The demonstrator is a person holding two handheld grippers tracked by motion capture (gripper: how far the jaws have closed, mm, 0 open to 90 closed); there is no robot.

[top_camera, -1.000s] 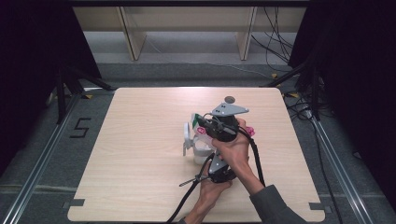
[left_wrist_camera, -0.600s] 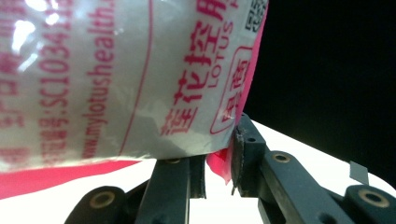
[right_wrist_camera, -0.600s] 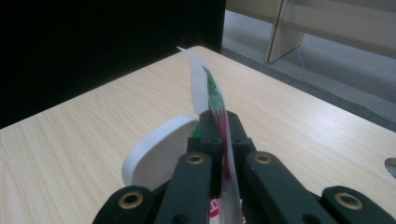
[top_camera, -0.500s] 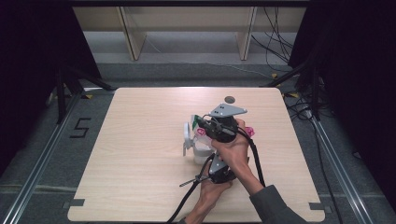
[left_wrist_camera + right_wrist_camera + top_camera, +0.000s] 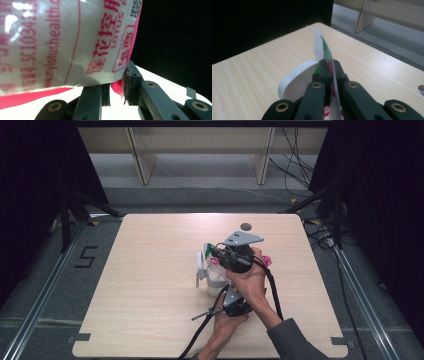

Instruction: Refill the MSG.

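Note:
A clear plastic bag (image 5: pixel 216 276) with pink print and a green top edge is held up over the middle of the table (image 5: pixel 150 285). My right gripper (image 5: pixel 214 253), with its grey plate on top, is shut on the bag's thin upper edge (image 5: pixel 325 50). My left gripper (image 5: pixel 229 296) comes from below. Its jaws are shut on the pink lower edge of the bag (image 5: pixel 62 42), which covers most of the left gripper view. In their own views, the left gripper (image 5: pixel 117 83) and right gripper (image 5: pixel 329 65) each pinch the film.
A white rounded object (image 5: pixel 200 266) sits just left of the bag, also seen as a white rounded object (image 5: pixel 295 81) behind the right jaws. A small dark disc (image 5: pixel 245 226) lies near the table's far edge. Cables trail off the front edge.

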